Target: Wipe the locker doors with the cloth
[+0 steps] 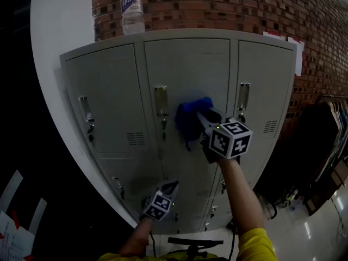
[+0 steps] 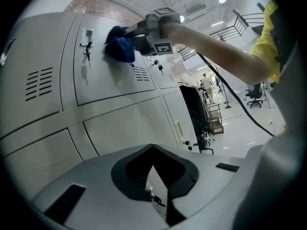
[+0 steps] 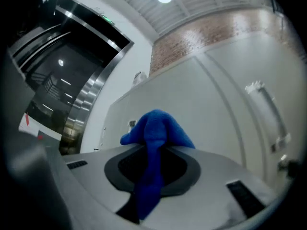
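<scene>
Well below and to the left of the work, the left gripper [image 1: 171, 186] hangs low in front of the lower locker doors [image 1: 187, 173], its jaws drawn together at the tips with nothing between them, so it has no part in the wiping for now. Up and to the right of it, the right gripper [image 1: 202, 116] has its jaws clamped on the blue cloth [image 1: 190, 121]. The bunched head of the cloth sits straight ahead of the jaw tips, against the face of the middle upper door [image 1: 187, 69], while a loose tail runs back through the jaws and hangs beneath them. The right gripper is plainly the nearer one and the only one carrying the cloth. To the left of the jaws stands that door's handle [image 1: 161, 101], close by, so a stroke that way looks short before the cloth would snag it. Above the jaws lies a broad bare stretch of the same door, the freest room for a sweep. To the right, past the door seam, the right upper door [image 1: 263, 86] starts with its own handle [image 1: 243, 95] just beyond the gripper. The left upper door [image 1: 103, 91] lies farthest from the cloth, beyond the middle handle
</scene>
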`<act>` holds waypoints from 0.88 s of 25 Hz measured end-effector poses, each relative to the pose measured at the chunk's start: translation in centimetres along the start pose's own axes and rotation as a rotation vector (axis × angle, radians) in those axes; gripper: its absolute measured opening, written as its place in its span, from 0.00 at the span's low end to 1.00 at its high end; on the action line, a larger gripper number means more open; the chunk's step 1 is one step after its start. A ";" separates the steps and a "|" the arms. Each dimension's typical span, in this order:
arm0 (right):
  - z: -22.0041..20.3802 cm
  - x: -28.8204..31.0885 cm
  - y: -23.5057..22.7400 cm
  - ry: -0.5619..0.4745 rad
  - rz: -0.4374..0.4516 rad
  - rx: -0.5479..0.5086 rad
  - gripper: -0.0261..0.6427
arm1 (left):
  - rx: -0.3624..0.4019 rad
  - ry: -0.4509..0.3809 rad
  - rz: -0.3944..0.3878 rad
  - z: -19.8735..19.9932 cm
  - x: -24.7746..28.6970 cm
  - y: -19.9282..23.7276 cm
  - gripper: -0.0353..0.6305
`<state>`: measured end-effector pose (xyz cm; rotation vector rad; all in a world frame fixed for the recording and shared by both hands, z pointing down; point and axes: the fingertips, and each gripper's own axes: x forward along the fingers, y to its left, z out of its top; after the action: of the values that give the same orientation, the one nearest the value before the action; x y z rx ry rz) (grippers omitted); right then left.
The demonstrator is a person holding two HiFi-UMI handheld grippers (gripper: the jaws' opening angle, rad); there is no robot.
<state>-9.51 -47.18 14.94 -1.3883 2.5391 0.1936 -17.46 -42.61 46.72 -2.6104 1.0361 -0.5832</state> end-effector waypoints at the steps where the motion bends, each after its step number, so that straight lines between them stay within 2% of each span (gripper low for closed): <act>1: -1.4 1.4 1.3 0.023 0.024 0.014 0.14 | 0.013 -0.015 0.008 1.0 0.1 0.3 0.06; 4: -3.9 3.7 4.2 0.051 0.072 0.045 0.14 | 0.027 -0.059 0.022 3.2 -0.1 0.5 0.06; 7: -4.3 3.1 3.6 0.044 0.084 0.075 0.14 | 0.002 -0.043 0.026 1.9 -0.5 0.2 0.06; 8: -4.0 2.1 2.1 0.031 0.051 0.077 0.14 | -0.014 -0.034 0.031 1.2 -0.7 0.3 0.06; 12: -2.7 -4.7 -7.4 -0.049 -0.191 0.107 0.14 | -0.071 -0.002 0.039 -1.7 -1.5 0.5 0.06; 14: -2.4 -7.1 -10.6 -0.080 -0.255 0.134 0.14 | -0.077 0.016 0.034 -2.8 -1.5 0.3 0.06; 15: -2.2 -7.4 -11.0 -0.086 -0.257 0.126 0.14 | -0.077 0.023 0.032 -3.0 -1.3 0.3 0.06; 18: -3.7 -5.6 -6.7 -0.052 -0.140 0.101 0.14 | -0.063 0.026 0.029 -2.9 -1.3 0.0 0.06; 22: -10.1 0.4 3.1 0.070 0.061 0.117 0.14 | -0.060 0.013 0.039 -2.3 -1.7 0.4 0.06</act>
<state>-13.82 -48.10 24.54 -1.2973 2.6047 0.0070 -19.90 -41.89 48.17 -2.6349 1.1227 -0.5689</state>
